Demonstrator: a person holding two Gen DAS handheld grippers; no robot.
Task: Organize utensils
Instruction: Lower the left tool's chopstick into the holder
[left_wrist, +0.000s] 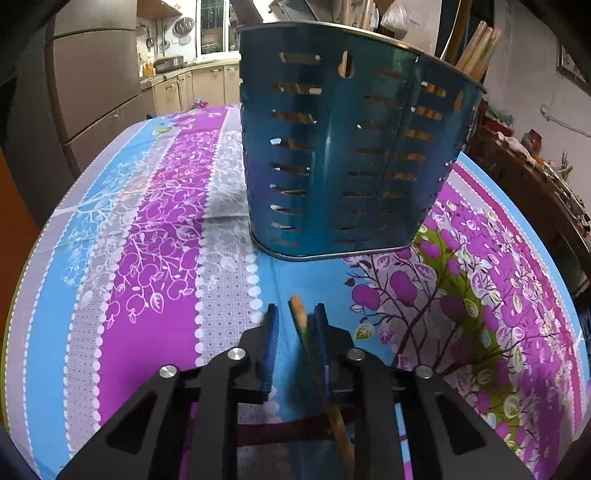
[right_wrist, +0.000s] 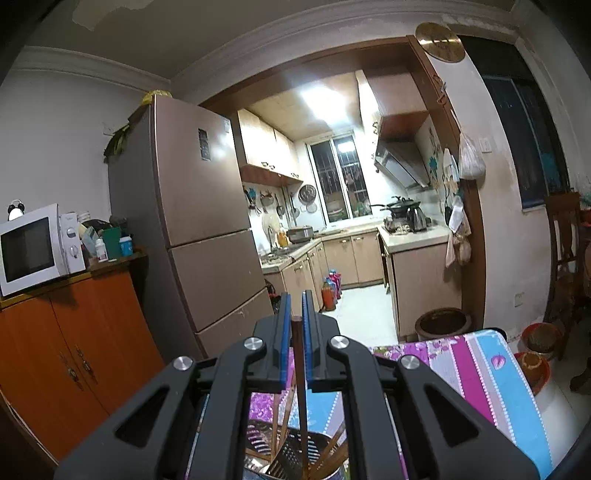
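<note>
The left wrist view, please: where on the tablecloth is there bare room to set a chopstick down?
Free: the purple and blue stripes of the tablecloth left of the holder, and the tree-print patch to its lower right. Crowded: the strip between the holder's base and the left tool, where a chopstick lies.

dim indoor light, ceiling glare, fisheye warping

Ceiling light (right_wrist: 321, 99) is glaring over the little kitchen, a tall bronze fridge (right_wrist: 199, 221) is standing beside the orange cabinet (right_wrist: 70, 354), microwave (right_wrist: 33, 247) sitting on top.
</note>
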